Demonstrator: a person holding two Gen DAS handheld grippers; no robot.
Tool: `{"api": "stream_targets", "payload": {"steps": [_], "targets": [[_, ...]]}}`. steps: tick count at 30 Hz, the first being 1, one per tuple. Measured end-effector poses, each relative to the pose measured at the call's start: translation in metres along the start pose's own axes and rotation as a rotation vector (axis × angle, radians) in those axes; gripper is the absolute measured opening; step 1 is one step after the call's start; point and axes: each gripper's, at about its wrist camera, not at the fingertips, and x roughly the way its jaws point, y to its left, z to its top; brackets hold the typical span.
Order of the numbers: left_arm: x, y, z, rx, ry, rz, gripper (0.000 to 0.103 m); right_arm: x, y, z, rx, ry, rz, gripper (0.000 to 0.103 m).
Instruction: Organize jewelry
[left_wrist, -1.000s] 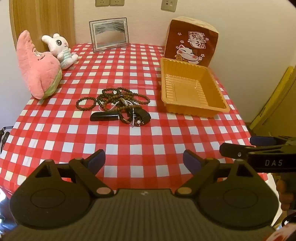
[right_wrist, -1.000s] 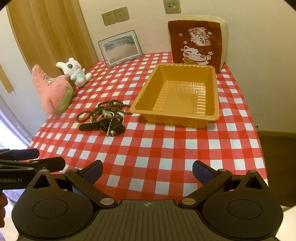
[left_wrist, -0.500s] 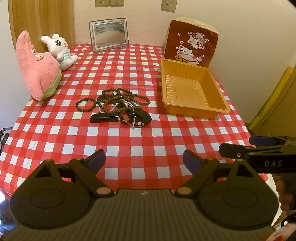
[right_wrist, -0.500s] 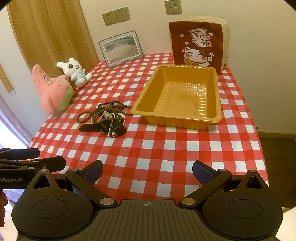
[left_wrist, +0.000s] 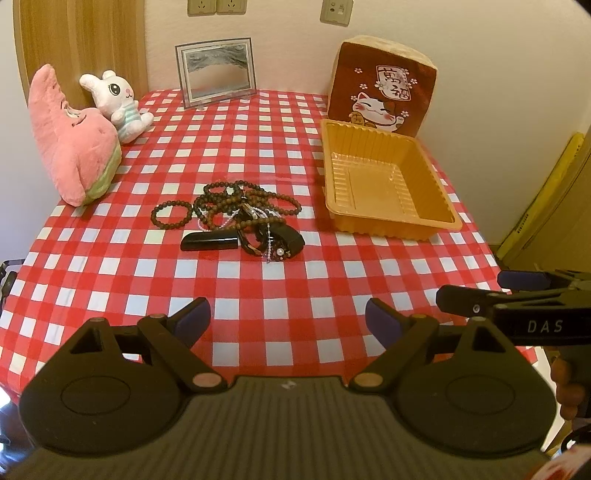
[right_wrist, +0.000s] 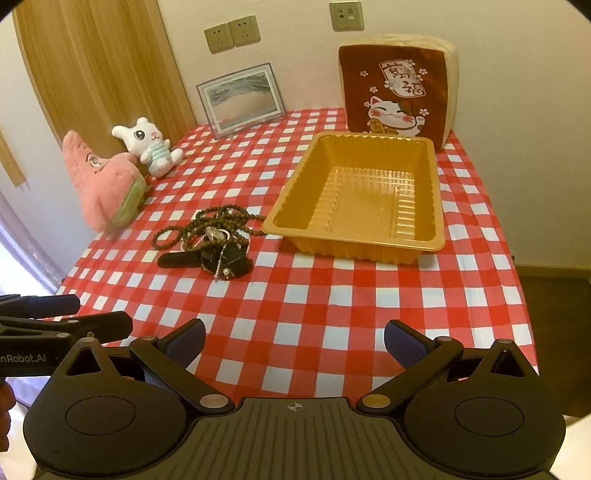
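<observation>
A tangled pile of jewelry (left_wrist: 240, 218) (right_wrist: 214, 236) lies mid-table on the red checked cloth: brown bead strings, a black watch with its strap stretched left, and a small pearl chain. An empty orange plastic tray (left_wrist: 436, 206) (right_wrist: 417, 243) stands to its right. My left gripper (left_wrist: 288, 319) hovers open over the table's near edge, well short of the pile. Equally far back, my right gripper (right_wrist: 293, 341) is open with nothing between its fingers. Each gripper's tip shows at the side of the other's view.
A pink plush (left_wrist: 70, 144) and a white rabbit toy (left_wrist: 118, 103) sit at the left edge. A framed picture (left_wrist: 216, 70) and a brown cat-print cushion (left_wrist: 380, 88) stand against the back wall. Part of a hand (left_wrist: 565, 384) shows at the right.
Both grippers have moved slightly forward and higher, so the pile and tray appear a little closer. The jewelry and tray have not moved.
</observation>
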Motion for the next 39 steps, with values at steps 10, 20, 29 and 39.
{"api": "stream_targets", "payload": {"steps": [10,20,29,39], "targets": [[0.0019,-0.0013,0.0022,-0.001,-0.002,-0.001,0.090,0.0025,0.0014,0.0026,-0.002,-0.002,-0.003,0.103],[0.0022,-0.0014,0.0035,-0.003,-0.002,-0.003,0.090,0.0046,0.0032,0.0059,-0.003,-0.004,-0.006,0.103],[0.0028,-0.0024,0.0050,-0.004,-0.002,-0.003,0.090,0.0051,0.0055,0.0059,-0.004,-0.006,-0.007,0.103],[0.0017,-0.0018,0.0037,-0.006,-0.003,-0.003,0.090,0.0052,0.0074,0.0058,-0.004,-0.006,-0.008,0.103]]}}
